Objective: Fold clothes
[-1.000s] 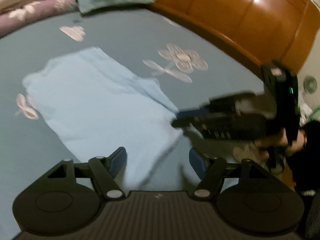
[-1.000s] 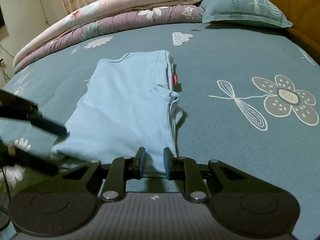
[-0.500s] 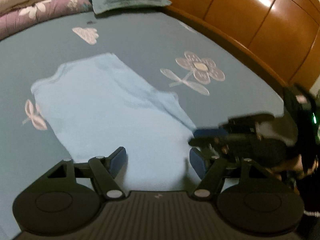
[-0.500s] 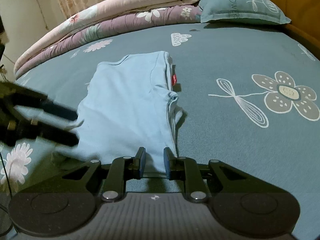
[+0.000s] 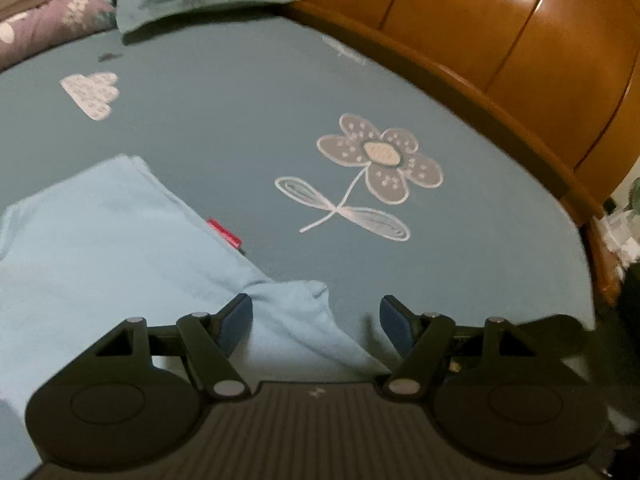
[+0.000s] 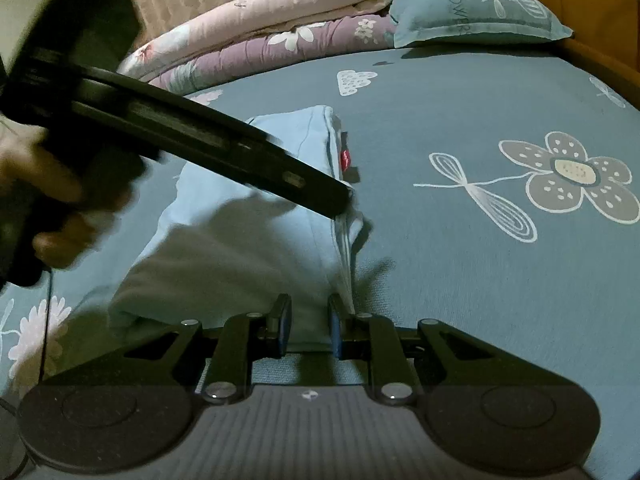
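We see the light blue shirt (image 6: pixel 256 248) lying folded on the teal bed sheet (image 6: pixel 480 280), its red tag (image 5: pixel 224 233) at the right edge, with a pillow (image 6: pixel 476 8) and rolled quilts (image 6: pixel 280 20) at the far end of the bed. Our right gripper (image 6: pixel 307 322) has its fingers drawn narrow on the shirt's near hem, the cloth between the pads. Our left gripper (image 5: pixel 316 320), carried by a hand (image 6: pixel 44 200), holds its fingers wide apart over the shirt's bunched right corner, gripping nothing.
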The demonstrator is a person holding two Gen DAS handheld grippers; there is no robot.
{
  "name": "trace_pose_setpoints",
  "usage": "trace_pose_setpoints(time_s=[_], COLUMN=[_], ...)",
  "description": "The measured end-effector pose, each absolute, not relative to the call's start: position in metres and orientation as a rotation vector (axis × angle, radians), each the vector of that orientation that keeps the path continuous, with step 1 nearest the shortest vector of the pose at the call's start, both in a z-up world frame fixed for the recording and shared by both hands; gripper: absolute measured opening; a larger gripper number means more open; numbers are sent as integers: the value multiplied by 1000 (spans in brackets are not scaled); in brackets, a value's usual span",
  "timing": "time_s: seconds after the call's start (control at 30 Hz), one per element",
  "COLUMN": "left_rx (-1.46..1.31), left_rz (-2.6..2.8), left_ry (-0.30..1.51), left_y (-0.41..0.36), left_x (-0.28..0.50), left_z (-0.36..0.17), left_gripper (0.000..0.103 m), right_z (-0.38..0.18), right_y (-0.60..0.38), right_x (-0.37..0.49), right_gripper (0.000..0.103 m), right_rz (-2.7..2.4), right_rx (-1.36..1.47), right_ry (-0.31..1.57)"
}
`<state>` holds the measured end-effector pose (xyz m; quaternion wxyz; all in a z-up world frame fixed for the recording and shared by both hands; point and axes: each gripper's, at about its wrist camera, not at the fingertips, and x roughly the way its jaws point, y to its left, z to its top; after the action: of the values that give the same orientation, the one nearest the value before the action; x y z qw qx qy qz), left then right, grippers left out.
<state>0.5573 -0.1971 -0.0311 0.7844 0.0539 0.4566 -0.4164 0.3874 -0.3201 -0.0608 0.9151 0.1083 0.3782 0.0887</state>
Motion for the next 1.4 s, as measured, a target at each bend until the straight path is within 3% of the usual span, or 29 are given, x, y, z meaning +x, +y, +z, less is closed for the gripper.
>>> trace_pose_setpoints(time_s=[0.33,0.53,0.77,0.8,0.93,1.17,1.4], left_rx=[148,161,181,170,53,-251,-679], left_rz=[-793,-747,-752,-735,-661,-457,-467], left_ry=[911,920,899,888,853,936,1030], left_y=[-181,-199,-188,-178,-122,-18,25], left_x=[599,637,623,618,590,564,564], left_z=[-6,-34,-21,-13,13,1,-46], left_gripper=[73,73,73,73,74,76,76], right_z=[-64,-66,-65,-64,-50,-27,-57], right_y=[-326,-327,-330,-331,-341,-367,-394], right_x=[388,389,390,390,393,424,488], right_gripper=[24,24,25,26,54,60,61], right_rz=[197,200,219,226,297,335,416], right_rx=[264,274,283,285,338,361,518], right_ry=[763,757,765,768,782,774,862])
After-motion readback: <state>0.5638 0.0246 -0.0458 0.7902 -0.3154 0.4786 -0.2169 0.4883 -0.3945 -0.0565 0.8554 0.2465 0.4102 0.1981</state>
